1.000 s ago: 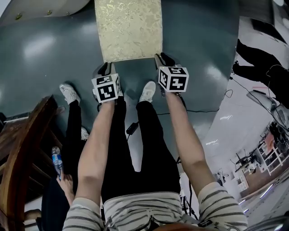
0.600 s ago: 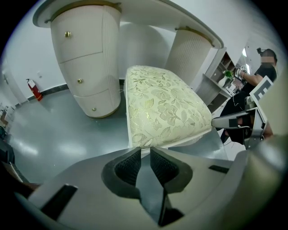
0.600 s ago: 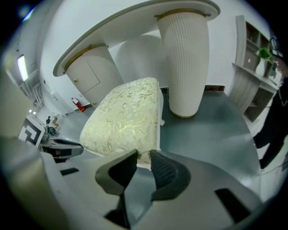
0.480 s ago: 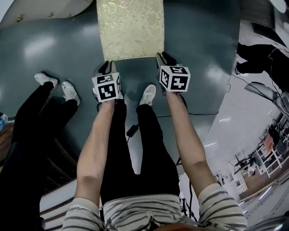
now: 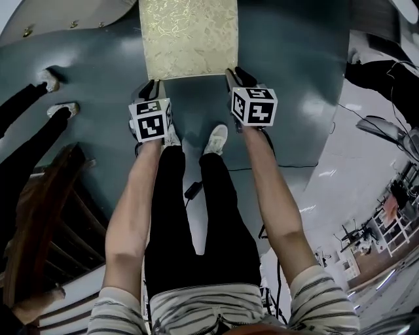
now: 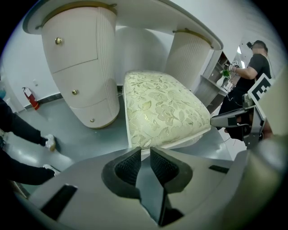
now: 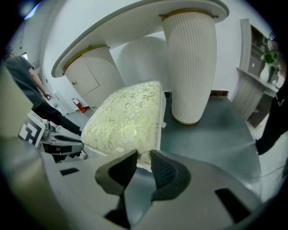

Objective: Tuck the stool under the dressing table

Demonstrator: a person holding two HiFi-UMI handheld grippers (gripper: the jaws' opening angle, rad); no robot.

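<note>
The cream flowery padded stool has slid further under the white dressing table. We press its edge with the left gripper and right gripper, jaws slightly apart, holding nothing.

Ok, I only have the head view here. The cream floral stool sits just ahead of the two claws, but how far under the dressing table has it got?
Observer: In the left gripper view, the far end of the cream floral-fabric stool lies between the left ribbed pedestal and the right ribbed pedestal of the white dressing table. Its near end lies out in front of them.
Reviewer: Are the claws clamped on it?
Observer: It seems not. On the left claw the jaws stand a narrow gap apart, with the tips at the stool's near rim and nothing between them. The right claw looks the same at the other near corner.
</note>
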